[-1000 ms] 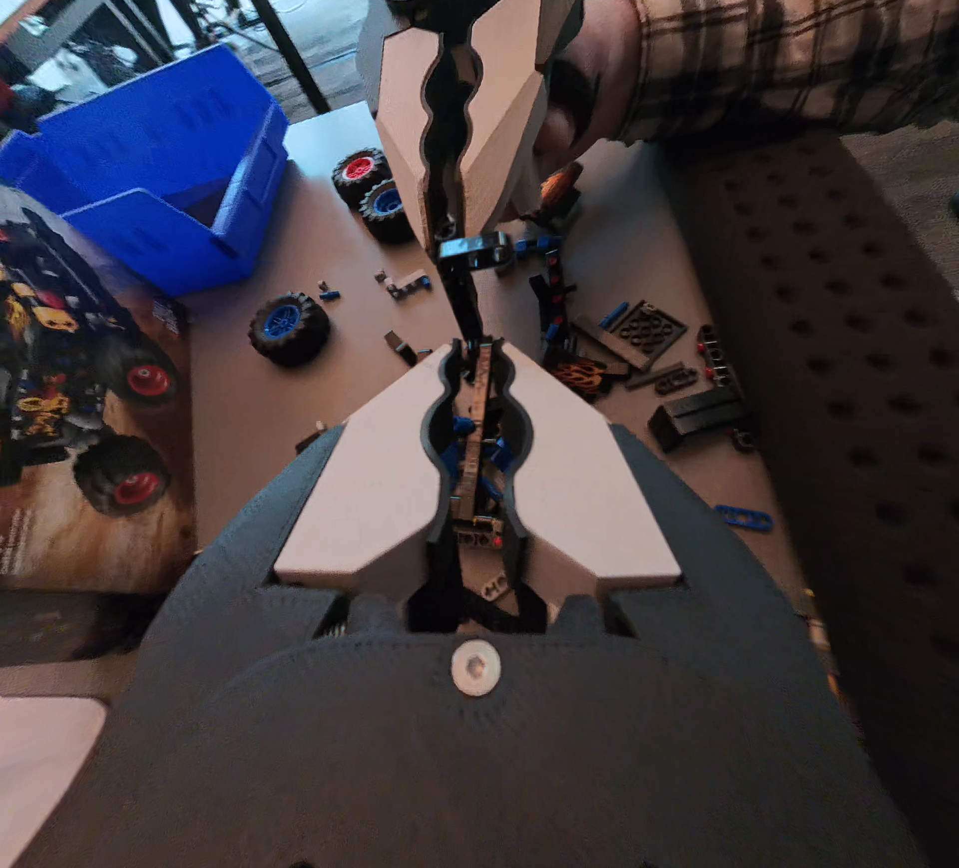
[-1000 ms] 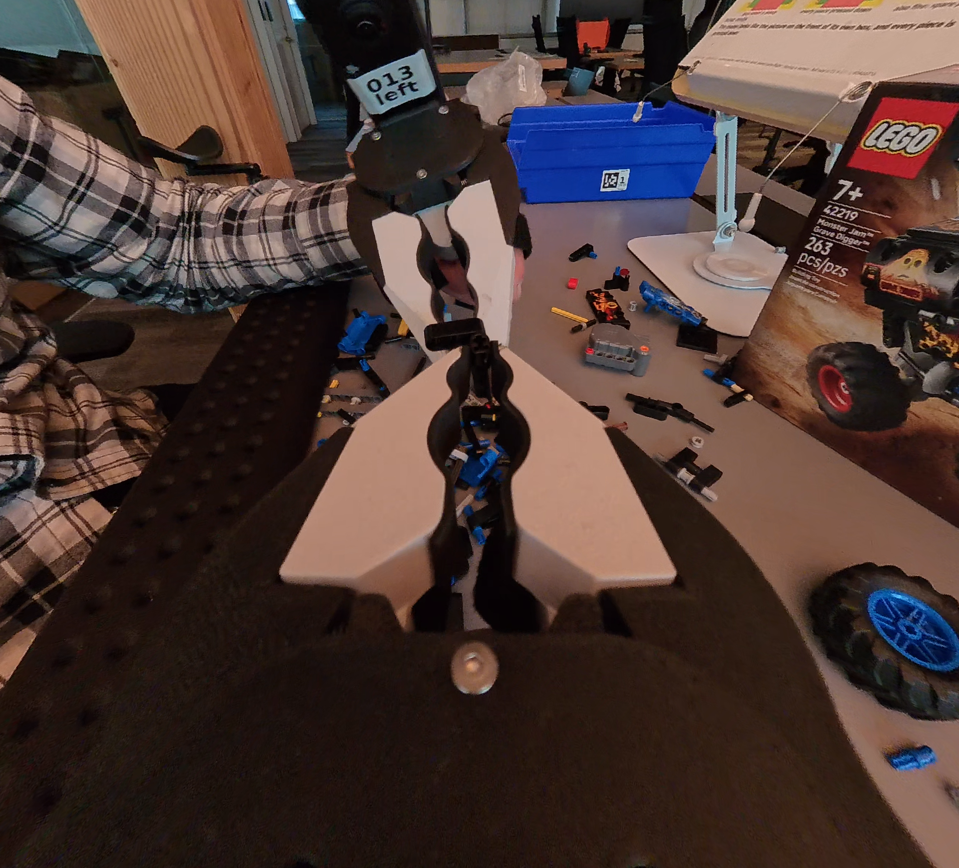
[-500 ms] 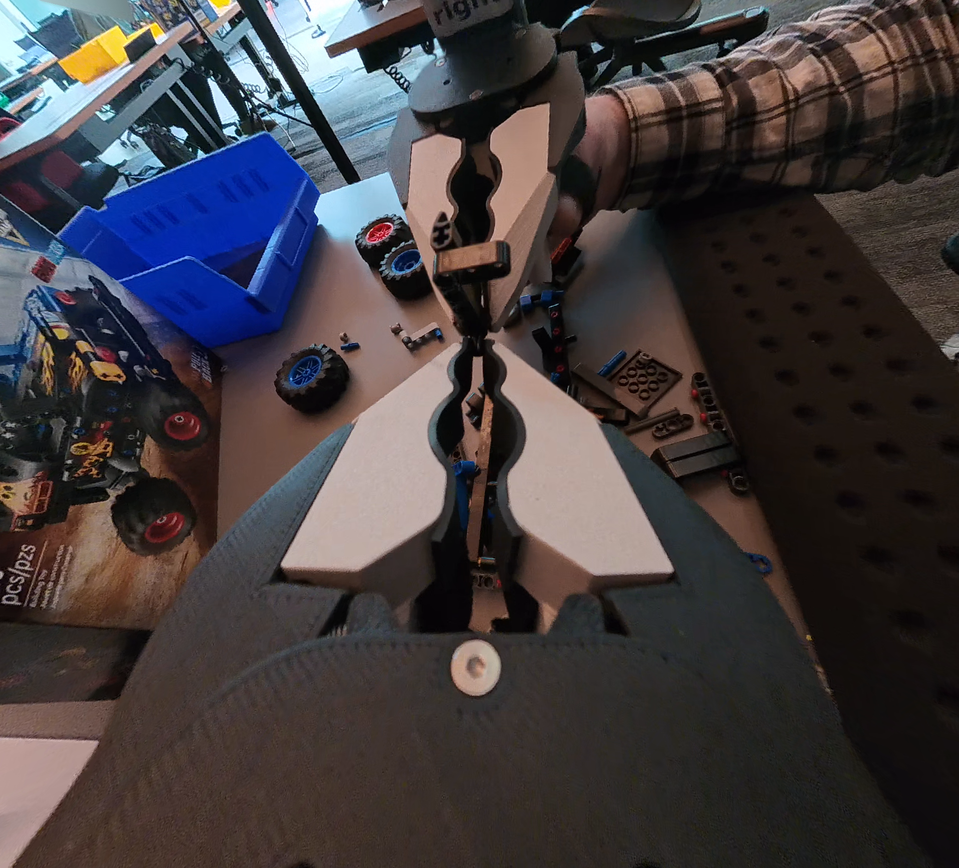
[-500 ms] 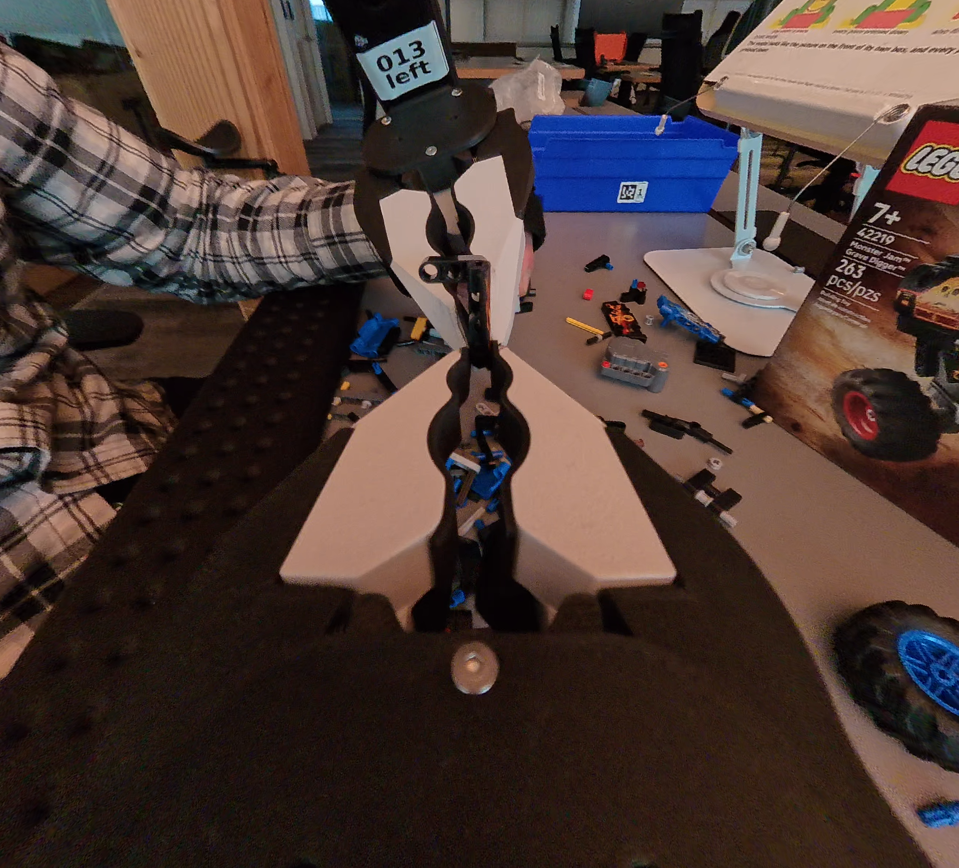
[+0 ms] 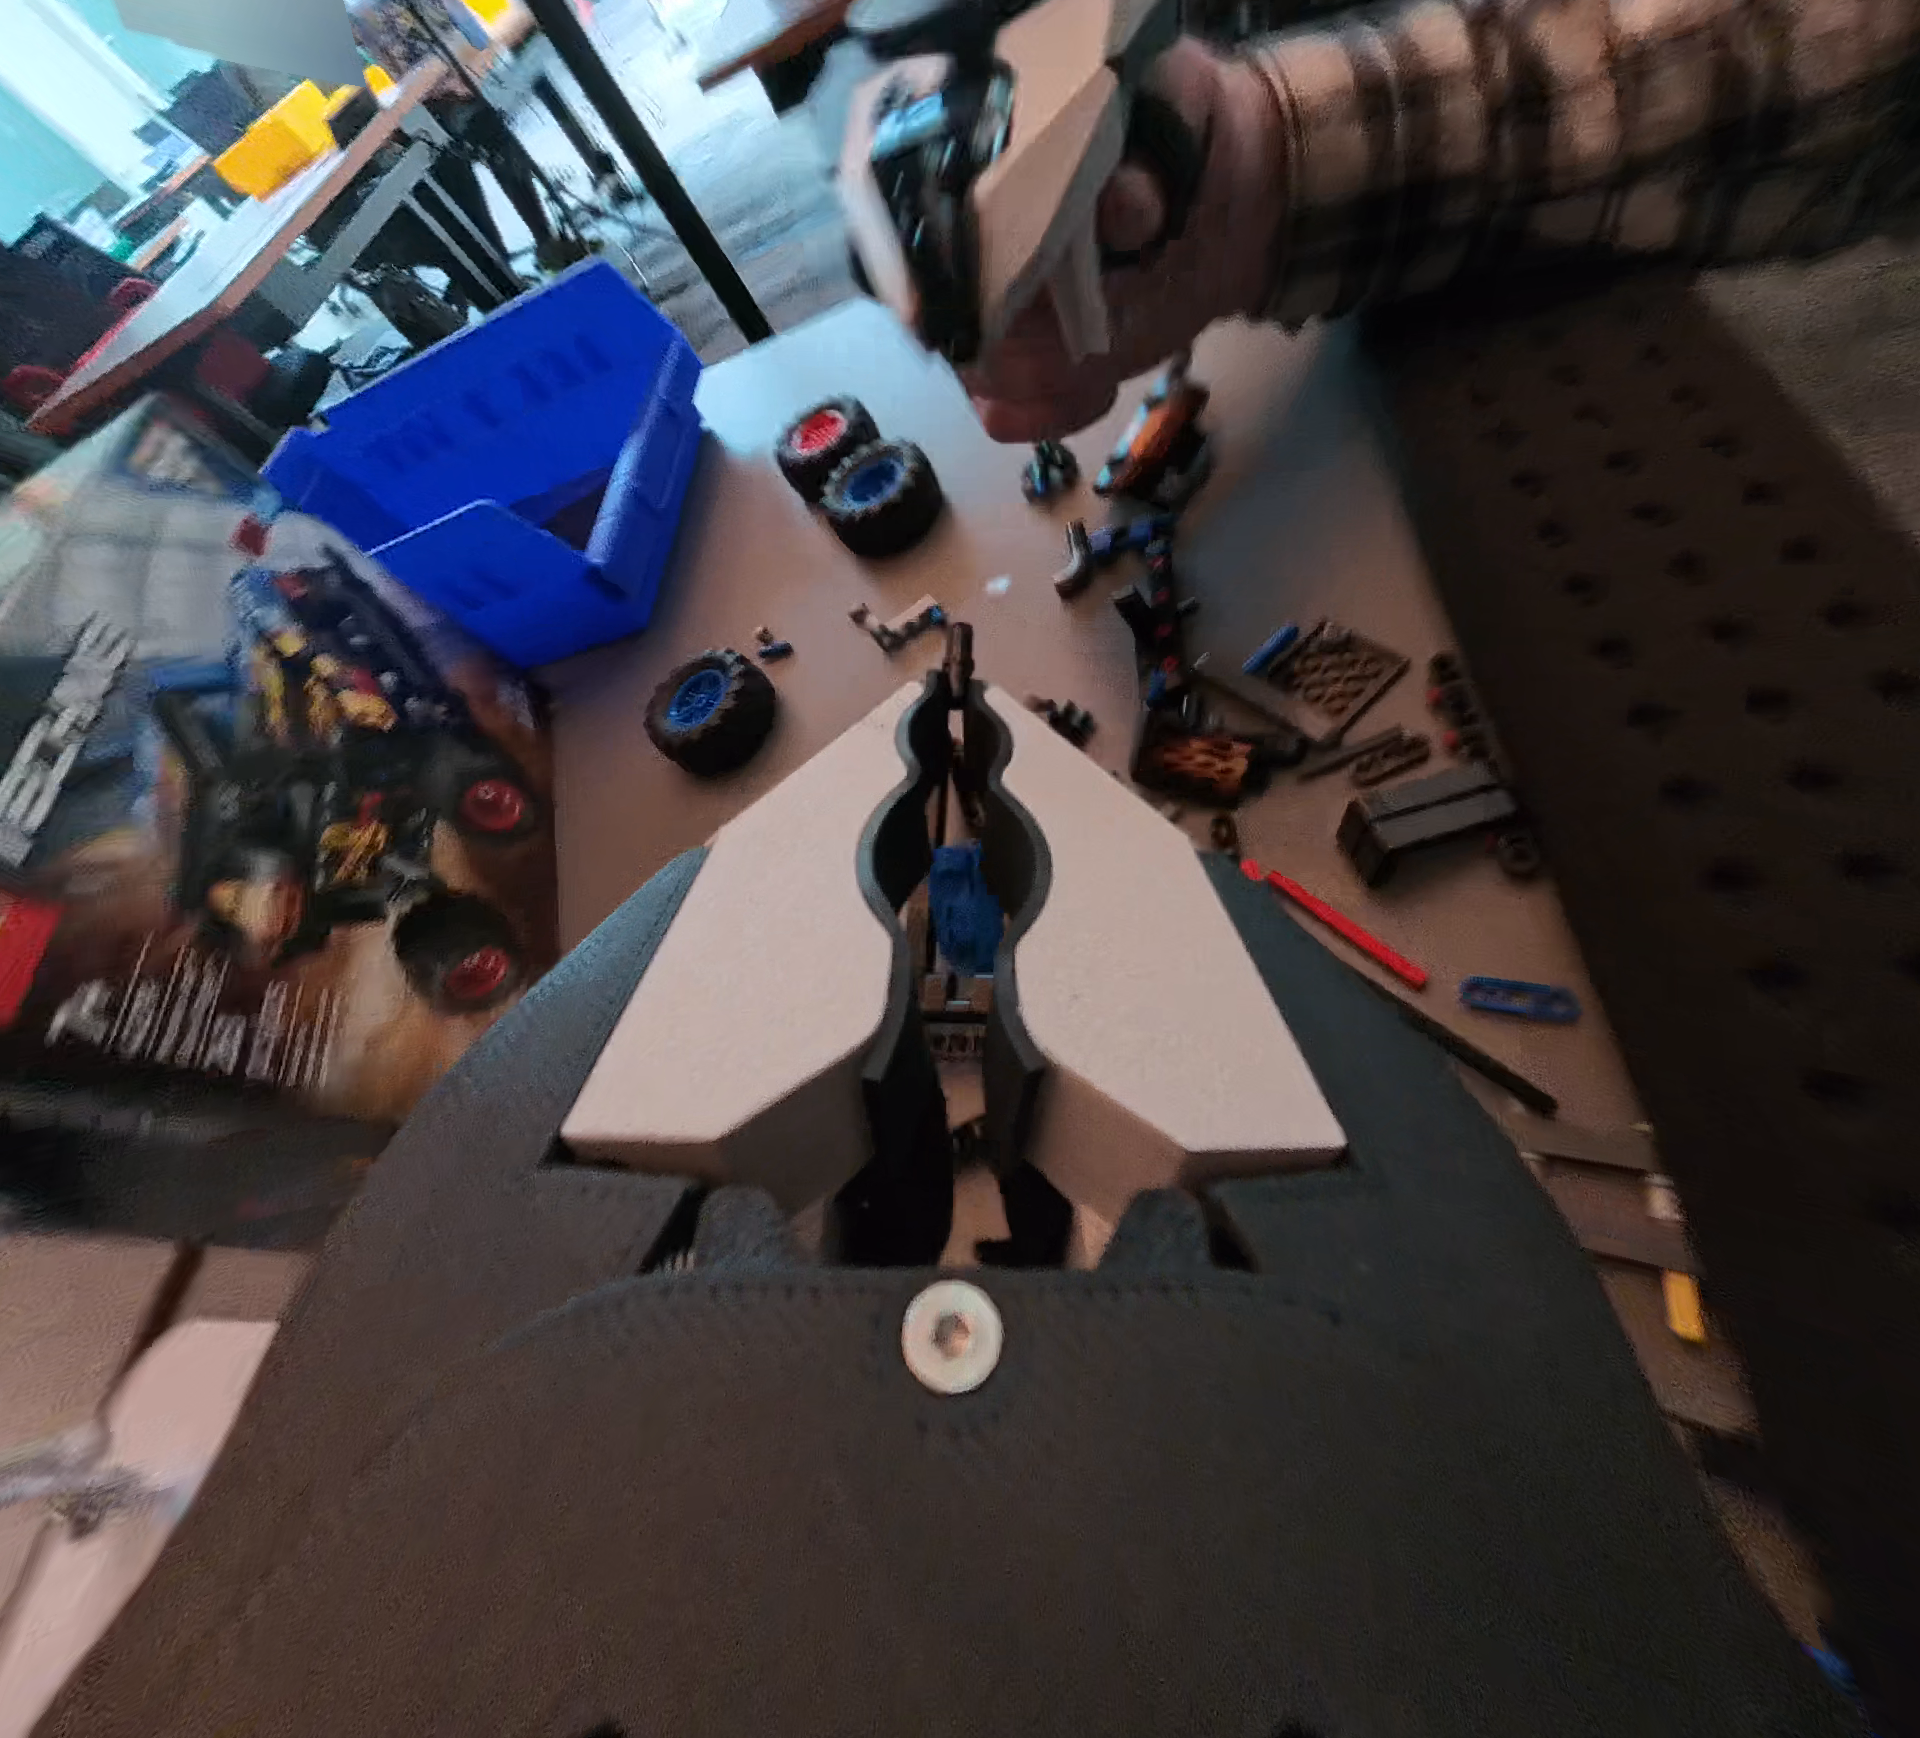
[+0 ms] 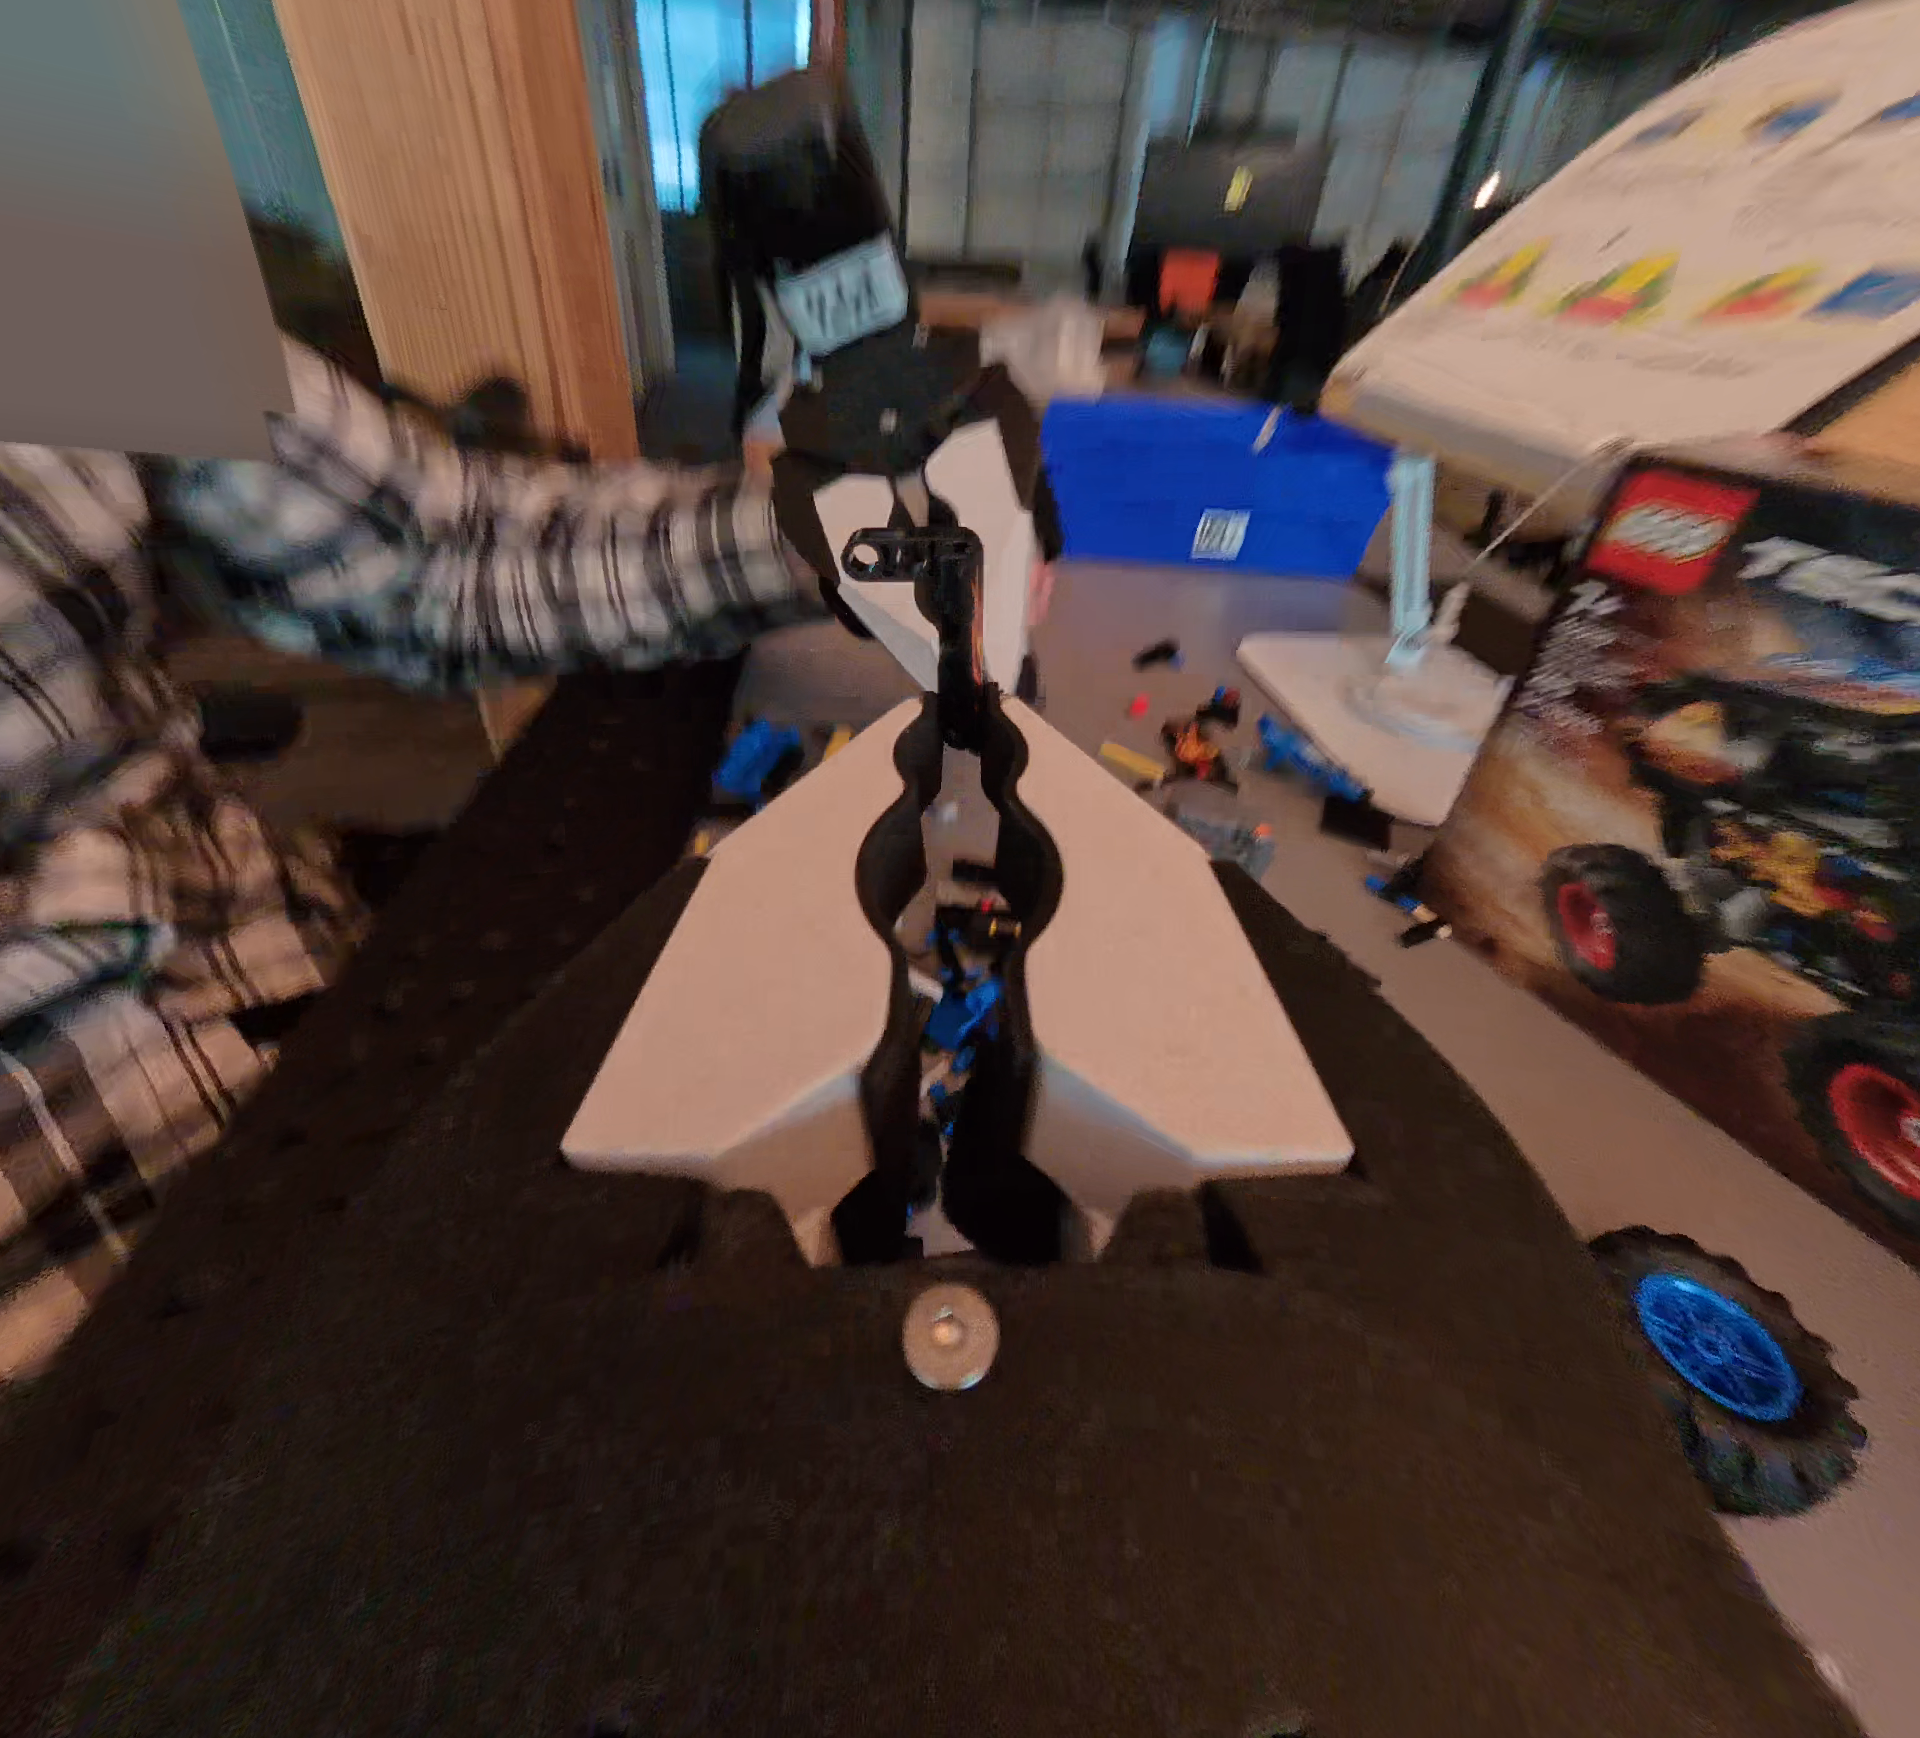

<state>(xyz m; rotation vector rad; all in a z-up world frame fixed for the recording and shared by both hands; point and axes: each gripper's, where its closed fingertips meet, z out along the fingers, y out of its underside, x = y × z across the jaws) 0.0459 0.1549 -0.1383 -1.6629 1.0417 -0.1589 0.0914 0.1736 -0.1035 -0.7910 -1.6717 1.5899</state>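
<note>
Two hand-held grippers, both clamped: the right hand-held gripper [image 6: 958,720] pinches a black angled beam [image 6: 940,592] by its stem; the left hand-held gripper [image 5: 958,696] nips a thin dark assembly [image 5: 961,841] above the desk [image 5: 831,608], beside a blue-rimmed wheel [image 5: 712,709]

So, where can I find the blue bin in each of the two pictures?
Left wrist view: the blue bin stands on the table at upper left, behind the loose blue-hubbed wheel and beside the toy box.
Right wrist view: the blue bin stands at the far end of the table, right of centre, behind the left gripper.
Shared landmark: the toy box, at the right edge here.
</note>
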